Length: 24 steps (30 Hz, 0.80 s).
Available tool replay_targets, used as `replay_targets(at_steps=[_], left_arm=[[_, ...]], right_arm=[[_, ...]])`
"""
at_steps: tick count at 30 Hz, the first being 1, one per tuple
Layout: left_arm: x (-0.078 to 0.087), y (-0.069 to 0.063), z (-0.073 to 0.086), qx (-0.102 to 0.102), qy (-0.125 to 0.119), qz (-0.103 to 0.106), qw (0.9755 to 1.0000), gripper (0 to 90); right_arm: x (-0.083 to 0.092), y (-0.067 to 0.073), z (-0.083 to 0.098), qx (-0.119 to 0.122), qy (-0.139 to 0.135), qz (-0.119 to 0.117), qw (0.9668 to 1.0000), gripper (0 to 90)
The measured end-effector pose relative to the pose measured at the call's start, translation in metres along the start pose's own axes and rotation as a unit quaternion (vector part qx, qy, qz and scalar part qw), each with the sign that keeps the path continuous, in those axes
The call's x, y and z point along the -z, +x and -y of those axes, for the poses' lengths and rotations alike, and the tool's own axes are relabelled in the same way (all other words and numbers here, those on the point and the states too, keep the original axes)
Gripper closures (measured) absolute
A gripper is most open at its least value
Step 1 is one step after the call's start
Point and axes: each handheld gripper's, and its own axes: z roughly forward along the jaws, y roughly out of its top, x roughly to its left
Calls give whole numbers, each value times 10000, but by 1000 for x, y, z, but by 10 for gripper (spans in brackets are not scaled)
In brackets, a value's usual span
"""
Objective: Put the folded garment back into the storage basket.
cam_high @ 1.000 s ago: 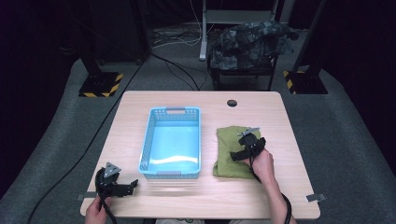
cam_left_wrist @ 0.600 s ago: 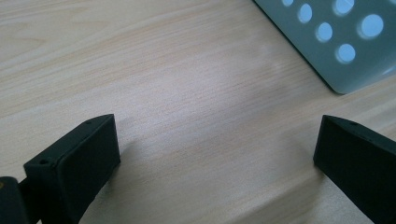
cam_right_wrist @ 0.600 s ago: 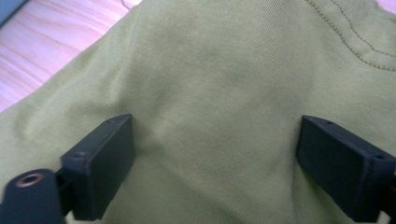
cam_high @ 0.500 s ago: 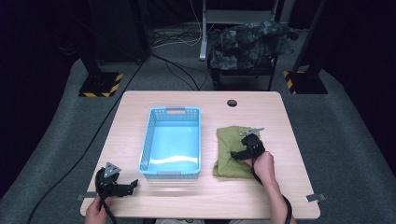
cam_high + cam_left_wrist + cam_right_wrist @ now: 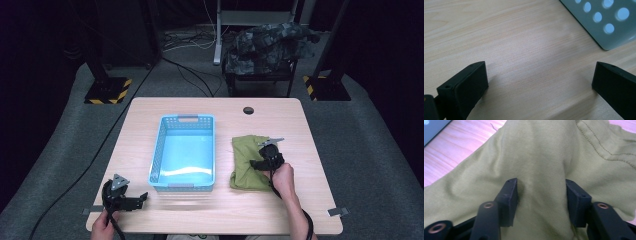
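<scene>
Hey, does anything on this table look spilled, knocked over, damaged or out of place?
Nothing stands out. The blue basket sits upright and empty on the table. The green cloth lies beside it, bunched into a ridge between the jaws of the right hand-held gripper.

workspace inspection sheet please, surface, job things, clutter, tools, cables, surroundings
surface: light wooden table with a dark round hole near the far edge
job's things: empty blue basket mid-table; green cloth folded to its right
clutter: small grey tabs at the near table corners
tools: left tool open over bare wood near the basket's corner; right tool with its jaws pressing a raised fold of the cloth, not fully shut
cables: black cables across the floor; one trails from each tool
surroundings: grey floor, a camouflage bundle on a stand, striped black-yellow bases
</scene>
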Motion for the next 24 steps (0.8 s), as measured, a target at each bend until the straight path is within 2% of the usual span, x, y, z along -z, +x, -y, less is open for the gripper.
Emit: replay_targets(at_steps=[12,19,24], left_arm=[[0,0,0,6,-4,-2,10000,0],[0,0,0,7,-4,-2,10000,0],[0,0,0,7,-4,-3,10000,0]], right_arm=[[1,2,2,-91,-124,-86,9998,670],[2,8,2,-33,-165,71,9998,729],[5,9,3,-85,-277,129,9995,764]])
